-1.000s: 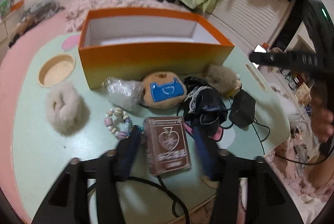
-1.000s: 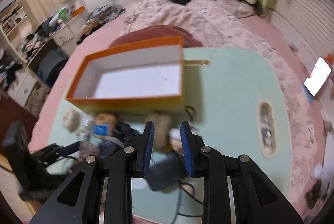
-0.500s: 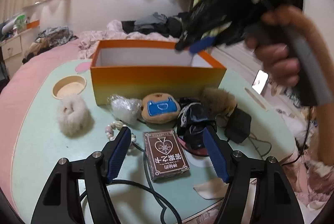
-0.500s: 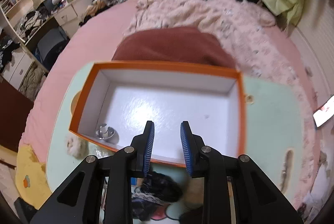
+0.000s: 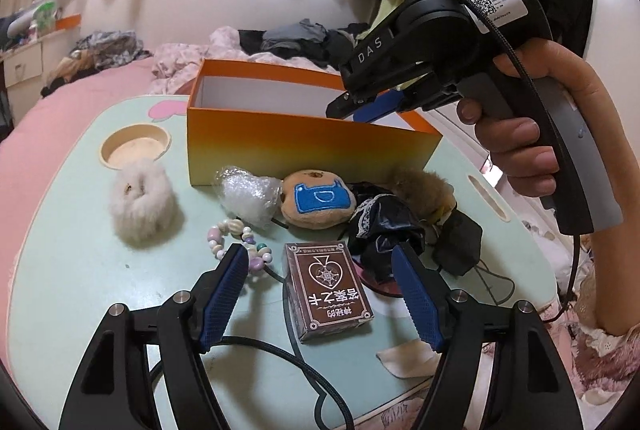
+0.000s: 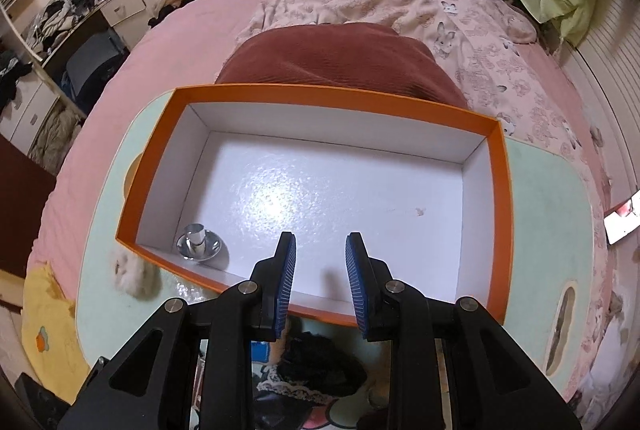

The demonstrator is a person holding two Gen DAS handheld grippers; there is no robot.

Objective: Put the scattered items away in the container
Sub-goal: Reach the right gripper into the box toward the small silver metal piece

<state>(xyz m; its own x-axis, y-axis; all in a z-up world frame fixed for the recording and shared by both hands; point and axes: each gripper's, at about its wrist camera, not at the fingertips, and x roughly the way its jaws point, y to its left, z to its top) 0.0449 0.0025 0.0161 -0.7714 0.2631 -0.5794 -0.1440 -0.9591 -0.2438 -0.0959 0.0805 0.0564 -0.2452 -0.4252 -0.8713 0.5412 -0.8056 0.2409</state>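
Your right tongs [image 6: 320, 266] hang above the near wall of the orange box [image 6: 505, 213], blue pads apart with nothing between them. In the left wrist view you see the same right tongs [image 5: 362, 107] from the side, over the box's near right corner, with your right hand [image 5: 520, 145] wrapped around the grip.

The orange box [image 5: 304, 153] stands on the pale green desk [image 5: 68, 270], its white floor bare except for a small shiny metal piece [image 6: 199, 242] in the near left corner.

Your left tongs [image 5: 320, 266] sit low over the desk in front of the box, pads spread wide and holding nothing. Between them, further from the box than the rest, lies the brown card box [image 5: 326, 288] with a spade emblem. All the loose items lie in front of the box's near wall:
- a bubble-wrapped bundle [image 5: 248, 193] just beside that wall
- a tan plush with a blue patch [image 5: 318, 199] touching the bundle
- a brown furry item [image 5: 424, 185] toward the box's right end
- a black lace-trimmed cloth [image 5: 384, 226] and a black adapter [image 5: 458, 242] in front of the furry item
- a bead bracelet [image 5: 236, 236] in front of the bundle
- a white fluffy scrunchie [image 5: 142, 199] off the box's left end

A black cable [image 5: 288, 350] runs over the desk under the left tongs.
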